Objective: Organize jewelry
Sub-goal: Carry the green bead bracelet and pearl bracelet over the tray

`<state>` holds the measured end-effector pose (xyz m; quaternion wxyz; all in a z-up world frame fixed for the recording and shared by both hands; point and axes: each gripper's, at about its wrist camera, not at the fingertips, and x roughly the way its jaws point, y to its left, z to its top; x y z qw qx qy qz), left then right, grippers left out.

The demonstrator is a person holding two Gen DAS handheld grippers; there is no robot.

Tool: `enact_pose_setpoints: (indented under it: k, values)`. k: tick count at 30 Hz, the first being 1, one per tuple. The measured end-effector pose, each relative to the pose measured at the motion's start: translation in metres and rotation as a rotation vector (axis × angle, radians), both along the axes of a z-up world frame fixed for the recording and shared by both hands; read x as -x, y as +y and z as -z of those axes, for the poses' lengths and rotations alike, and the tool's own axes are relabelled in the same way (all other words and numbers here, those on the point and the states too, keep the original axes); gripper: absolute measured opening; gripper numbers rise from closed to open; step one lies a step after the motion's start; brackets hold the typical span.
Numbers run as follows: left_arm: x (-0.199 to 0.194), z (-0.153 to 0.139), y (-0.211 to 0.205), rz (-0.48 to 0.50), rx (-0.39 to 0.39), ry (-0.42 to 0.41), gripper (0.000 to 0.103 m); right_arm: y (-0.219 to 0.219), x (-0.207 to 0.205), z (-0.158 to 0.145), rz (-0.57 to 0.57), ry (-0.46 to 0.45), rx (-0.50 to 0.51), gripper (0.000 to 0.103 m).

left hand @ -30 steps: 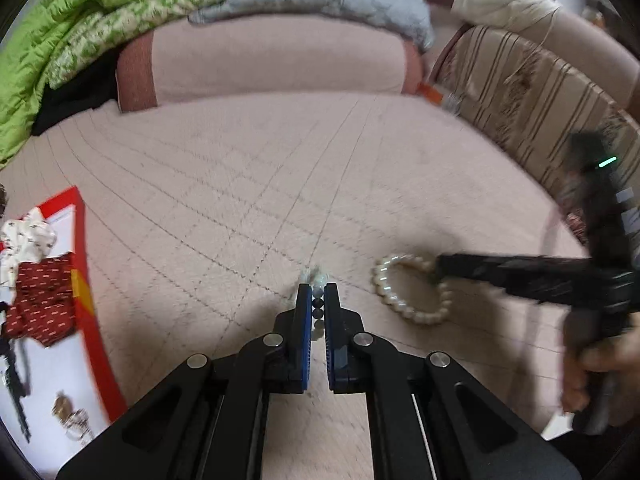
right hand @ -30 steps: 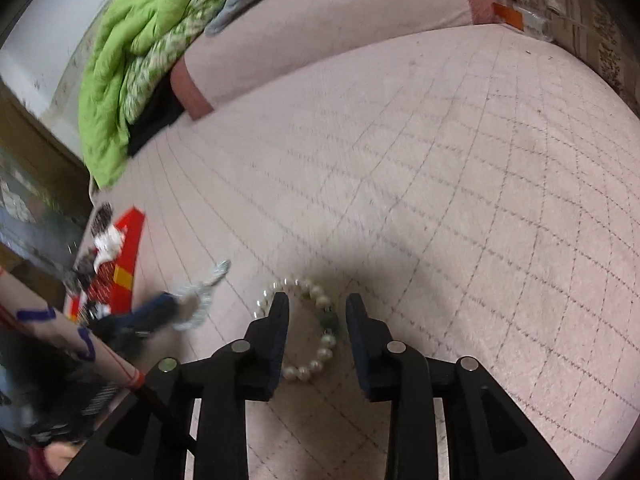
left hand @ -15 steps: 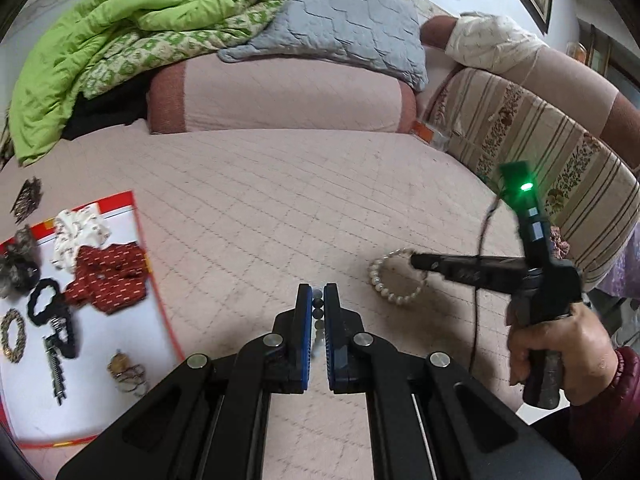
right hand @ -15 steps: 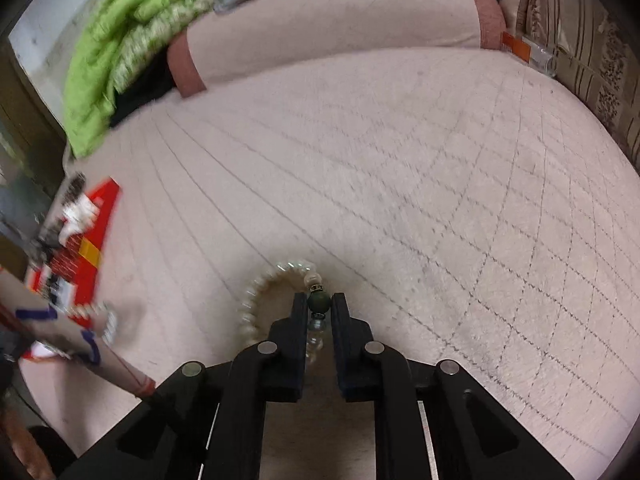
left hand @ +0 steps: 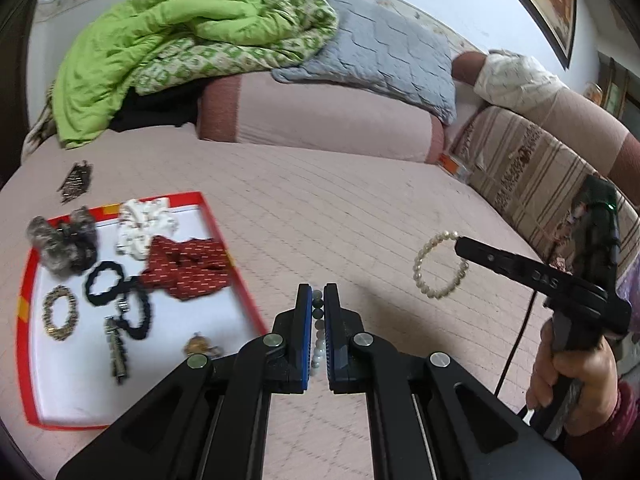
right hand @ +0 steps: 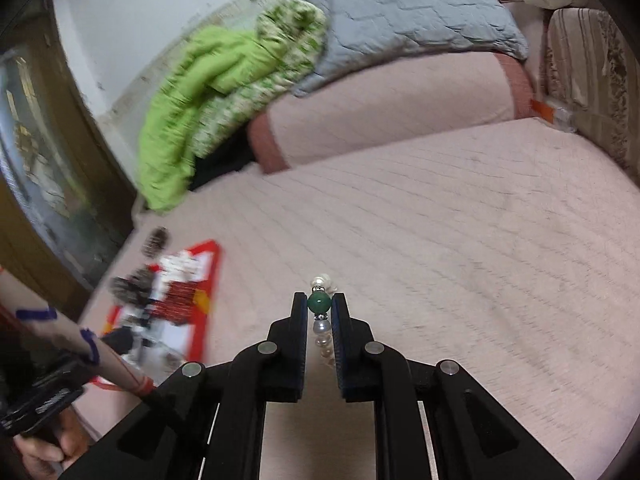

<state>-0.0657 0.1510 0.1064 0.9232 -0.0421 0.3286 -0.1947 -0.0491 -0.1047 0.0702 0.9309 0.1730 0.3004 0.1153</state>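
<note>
- My left gripper (left hand: 318, 310) is clenched on a thin strand of small grey-green and pale beads (left hand: 318, 330), which runs back between the blue pads; I cannot tell how much of it hangs below.
- My right gripper (right hand: 319, 304) is grasping the white pearl bracelet (left hand: 439, 265) by its single round green bead (right hand: 319, 303). In the left wrist view the loop dangles from the tips, clear of the pink quilted bedspread (left hand: 360, 208).
- The red-rimmed white tray (left hand: 216, 224) lies to the left on the bedspread. It already holds a red patterned scrunchie (left hand: 186, 266), a white scrunchie (left hand: 142, 228), a black scrunchie (left hand: 105, 283) and a gold chain bracelet (left hand: 60, 318).
- I judge the step in hand to be carrying both pieces across to that tray.
- To do it well I would keep both grips firm and travel level, since the pearl loop can swing and slip off one smooth bead.
- I would pick a bare white patch near the tray's near edge, lower each piece until it rests, then release one at a time so the strands do not tangle.
</note>
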Motion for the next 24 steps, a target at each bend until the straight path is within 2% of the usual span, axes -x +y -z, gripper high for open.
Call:
enact_pose_setpoints:
  k: [10,17,24]
  values:
    - [0.016,0.000,0.083,-0.151,0.012,-0.003,0.005,0.084,0.020,-0.016,-0.190,-0.080,-0.073,0.012]
    - [0.020,0.017,0.142,-0.254,0.046,0.034,0.005,0.148,0.017,-0.015,-0.315,-0.051,-0.109,0.012]
    - [0.014,0.041,0.166,-0.314,0.046,0.091,0.005,0.202,0.009,-0.005,-0.415,-0.015,-0.128,0.013]
